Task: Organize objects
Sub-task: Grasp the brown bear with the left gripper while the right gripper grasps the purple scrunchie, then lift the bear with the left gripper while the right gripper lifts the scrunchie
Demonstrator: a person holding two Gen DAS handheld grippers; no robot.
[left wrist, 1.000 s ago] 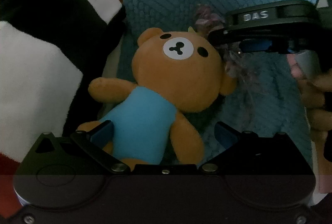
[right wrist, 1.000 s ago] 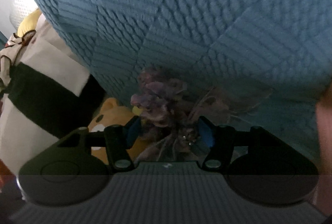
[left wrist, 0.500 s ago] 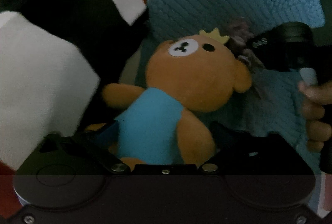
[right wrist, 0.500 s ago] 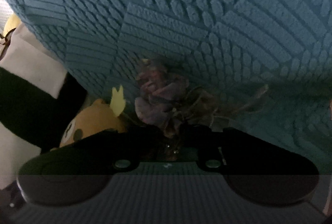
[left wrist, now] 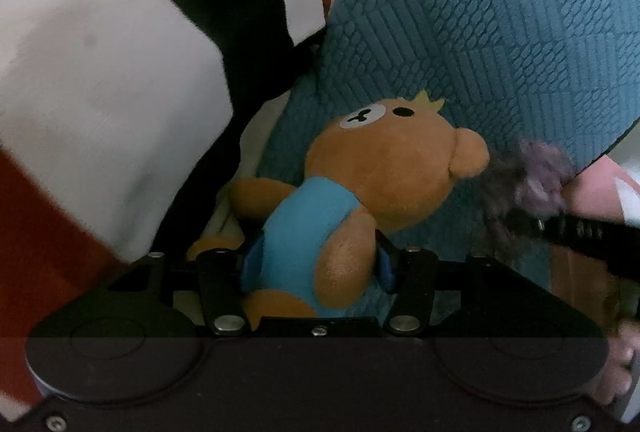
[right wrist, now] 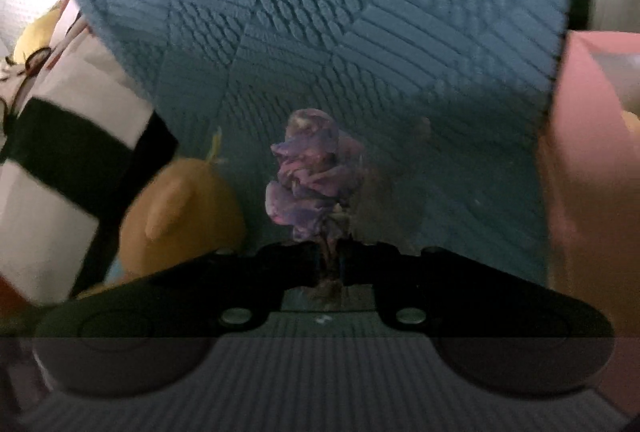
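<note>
Both grippers have clamped since the earlier frames, where their fingers stood spread around their targets: the left gripper point(left wrist: 316, 264) now pinches the teddy bear point(left wrist: 360, 187) at its blue-shirted belly, low in the centre of the left wrist view, and the right gripper point(right wrist: 330, 264) has pressed its fingers together on the stem of the purple dried flower point(right wrist: 312, 175), whose crumpled bloom stands just above the fingertips at the middle of the right wrist view. Outward from the left fingers, the bear's head with its small yellow crown tilts toward the upper right, resting against the teal textured cushion point(left wrist: 500, 31); a large white, black and orange plush point(left wrist: 112, 71) fills the left half of that frame. In the same view the flower shows as a blur at the right edge, just beside the bear's ear, with the right gripper's dark body below it. A pink surface point(right wrist: 588, 151) lies along the right of the right wrist view. To do the lift well, I would judge that each hand should draw straight away from the cushion and apart from the other, so the brittle flower does not brush the bear; the soft belly may slip, so the squeeze should hold firm.
</note>
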